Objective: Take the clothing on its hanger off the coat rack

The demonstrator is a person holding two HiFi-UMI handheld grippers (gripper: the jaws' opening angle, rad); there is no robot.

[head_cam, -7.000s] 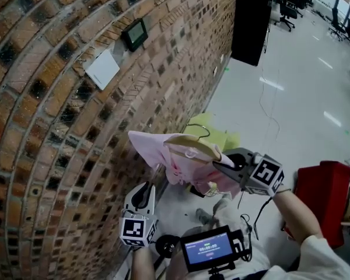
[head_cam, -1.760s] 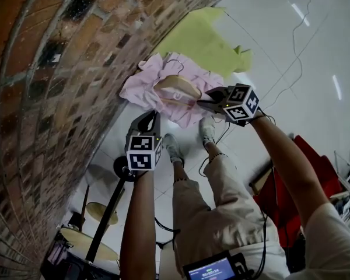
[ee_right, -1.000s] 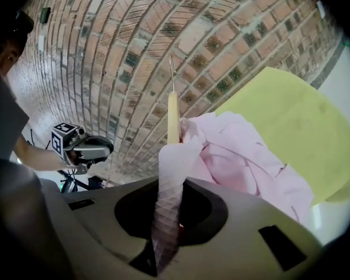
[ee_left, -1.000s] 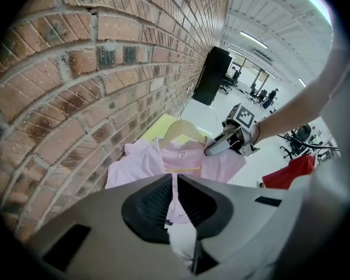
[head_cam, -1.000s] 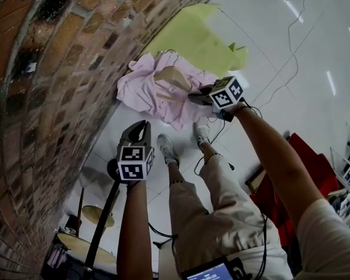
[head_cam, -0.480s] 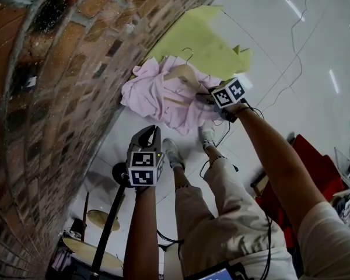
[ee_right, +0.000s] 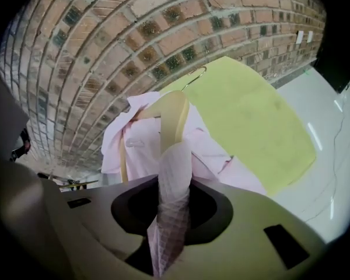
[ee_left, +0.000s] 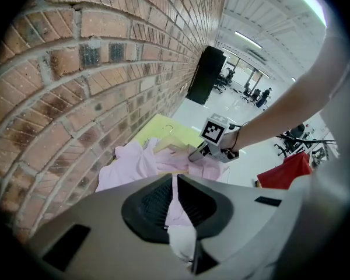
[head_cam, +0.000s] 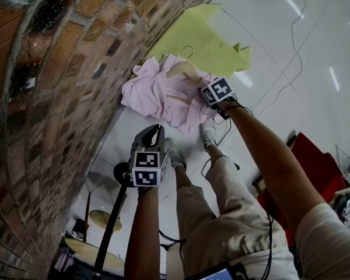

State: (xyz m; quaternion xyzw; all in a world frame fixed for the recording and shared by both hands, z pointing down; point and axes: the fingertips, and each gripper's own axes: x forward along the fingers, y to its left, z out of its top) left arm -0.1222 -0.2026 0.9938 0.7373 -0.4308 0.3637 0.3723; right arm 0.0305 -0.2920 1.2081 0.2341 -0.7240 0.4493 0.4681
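The pink clothing (head_cam: 157, 95) lies crumpled on the white floor against the brick wall, its wooden hanger (head_cam: 184, 69) on top with the hook toward the yellow sheet. My right gripper (head_cam: 198, 86) points down at the garment's right edge. Its jaws have just been opening, and a fold of pink fabric (ee_right: 175, 168) still stands loosely between them, in front of the hanger (ee_right: 174, 118). My left gripper (head_cam: 153, 134) hangs nearer to me, shut and empty, away from the clothing (ee_left: 134, 162).
A yellow sheet (head_cam: 204, 37) lies on the floor beyond the garment. The brick wall (head_cam: 58, 69) runs along the left. A black stand pole (head_cam: 111, 226) and its base (head_cam: 123, 171) are below my left gripper. The person's shoes (head_cam: 207, 130) stand close to the clothing. A red object (head_cam: 312, 174) is at right.
My right gripper has sunk toward the floor with the clothing, and hanger and garment now rest there. The left gripper has hardly moved.
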